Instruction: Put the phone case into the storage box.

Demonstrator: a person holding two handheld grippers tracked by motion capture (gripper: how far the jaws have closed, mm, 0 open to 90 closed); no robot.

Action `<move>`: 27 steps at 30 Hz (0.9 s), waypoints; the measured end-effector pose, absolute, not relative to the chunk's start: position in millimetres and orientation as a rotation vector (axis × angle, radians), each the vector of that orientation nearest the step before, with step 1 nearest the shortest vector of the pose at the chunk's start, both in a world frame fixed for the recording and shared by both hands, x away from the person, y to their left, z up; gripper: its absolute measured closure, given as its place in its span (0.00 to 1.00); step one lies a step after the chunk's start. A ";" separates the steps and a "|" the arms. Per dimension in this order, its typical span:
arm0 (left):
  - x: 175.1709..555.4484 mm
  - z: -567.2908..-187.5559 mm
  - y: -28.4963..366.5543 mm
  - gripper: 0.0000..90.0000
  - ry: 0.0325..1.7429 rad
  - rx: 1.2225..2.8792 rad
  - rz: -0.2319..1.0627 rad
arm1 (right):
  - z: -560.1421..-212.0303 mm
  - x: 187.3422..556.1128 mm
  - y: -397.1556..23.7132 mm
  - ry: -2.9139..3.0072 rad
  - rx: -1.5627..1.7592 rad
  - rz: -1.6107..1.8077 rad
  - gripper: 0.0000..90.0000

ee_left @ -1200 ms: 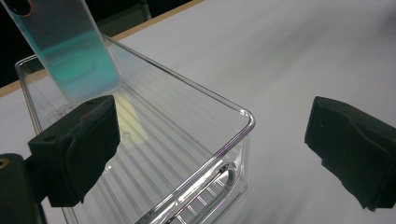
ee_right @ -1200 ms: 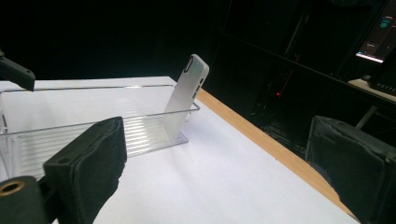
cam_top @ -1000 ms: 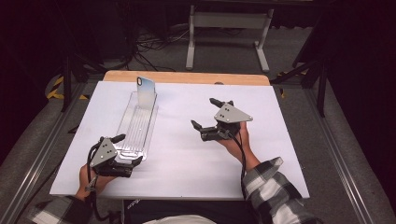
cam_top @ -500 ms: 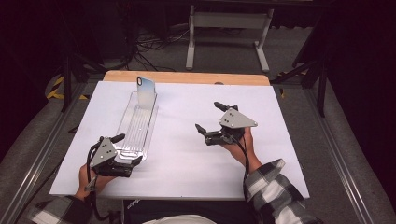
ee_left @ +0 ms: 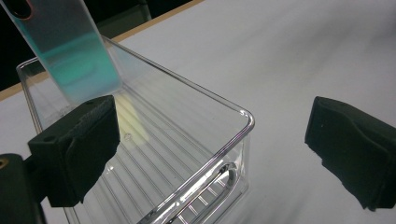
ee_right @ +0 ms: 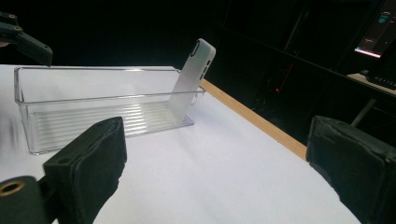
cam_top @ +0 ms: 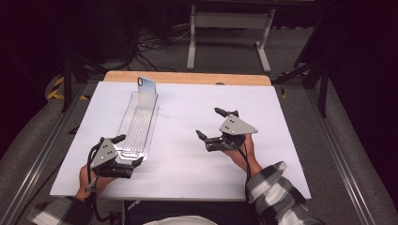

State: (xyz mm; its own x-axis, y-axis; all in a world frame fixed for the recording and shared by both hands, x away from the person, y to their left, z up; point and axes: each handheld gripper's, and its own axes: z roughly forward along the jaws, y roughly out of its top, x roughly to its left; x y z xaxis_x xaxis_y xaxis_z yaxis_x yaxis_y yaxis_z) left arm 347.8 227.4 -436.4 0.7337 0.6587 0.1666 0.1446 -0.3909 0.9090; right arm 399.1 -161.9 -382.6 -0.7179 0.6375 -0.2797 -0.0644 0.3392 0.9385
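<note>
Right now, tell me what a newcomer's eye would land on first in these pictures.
First, the clear plastic tray lying lengthwise on the left half of the white table, with a phone case propped upright against its far end. Next, the left hand-held gripper with its jaws open around the tray's near corner, one jaw inside and one outside. Last, the right hand-held gripper, open over bare table to the right, facing the tray.
</note>
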 end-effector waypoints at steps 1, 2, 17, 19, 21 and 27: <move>347.9 -436.4 227.5 0.04 0.620 1.923 0.631 | -384.0 397.9 -162.0 1.973 0.493 1.419 0.06; 348.0 -436.5 227.6 0.04 0.620 1.923 0.631 | -384.5 397.3 -161.8 1.968 0.492 1.417 0.06; 347.6 -436.8 227.3 0.04 0.621 1.924 0.628 | -391.7 385.3 -166.1 1.966 0.477 1.419 0.07; 347.7 -436.8 227.5 0.04 0.622 1.924 0.629 | -392.5 383.2 -167.1 1.965 0.475 1.424 0.07; 347.9 -436.7 227.7 0.04 0.621 1.928 0.627 | -392.6 381.9 -167.9 1.964 0.469 1.419 0.07; 347.7 -436.8 227.1 0.04 0.620 1.926 0.629 | -394.7 373.3 -173.0 1.954 0.457 1.414 0.07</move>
